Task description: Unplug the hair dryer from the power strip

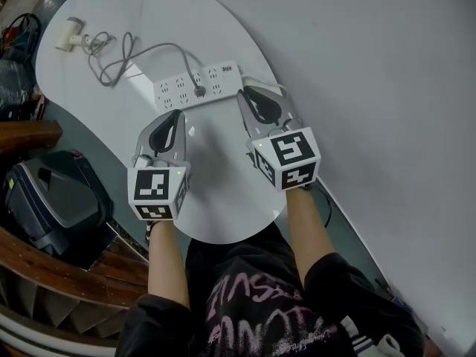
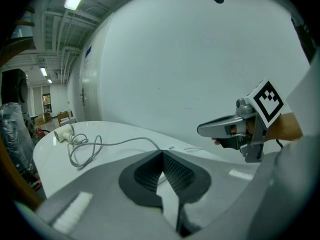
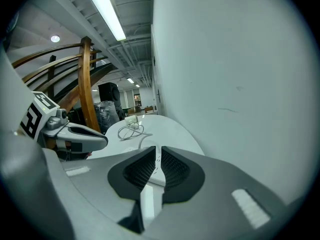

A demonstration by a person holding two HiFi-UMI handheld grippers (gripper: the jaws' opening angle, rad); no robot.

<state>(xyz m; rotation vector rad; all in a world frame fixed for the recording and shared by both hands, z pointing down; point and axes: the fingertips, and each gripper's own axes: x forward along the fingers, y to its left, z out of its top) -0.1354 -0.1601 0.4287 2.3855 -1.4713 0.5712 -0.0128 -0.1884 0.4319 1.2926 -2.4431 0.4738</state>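
Note:
A white power strip (image 1: 197,85) lies on the white table (image 1: 223,207), with the grey plug (image 1: 199,91) seated in its middle. The grey cord (image 1: 123,58) loops away to the white hair dryer (image 1: 68,34) at the table's far left end, also seen in the left gripper view (image 2: 63,132). My left gripper (image 1: 177,114) hovers just in front of the strip, a little left of the plug, pads touching at the tips (image 2: 162,153) with nothing between them. My right gripper (image 1: 244,94) sits at the strip's right end, its pads (image 3: 158,149) a narrow slit apart and empty.
A white wall (image 1: 372,65) runs along the table's right side, close to the right gripper. A black case (image 1: 52,199) and a wooden rail (image 1: 30,134) lie to the left of the table below its edge. The person's lap is at the near edge.

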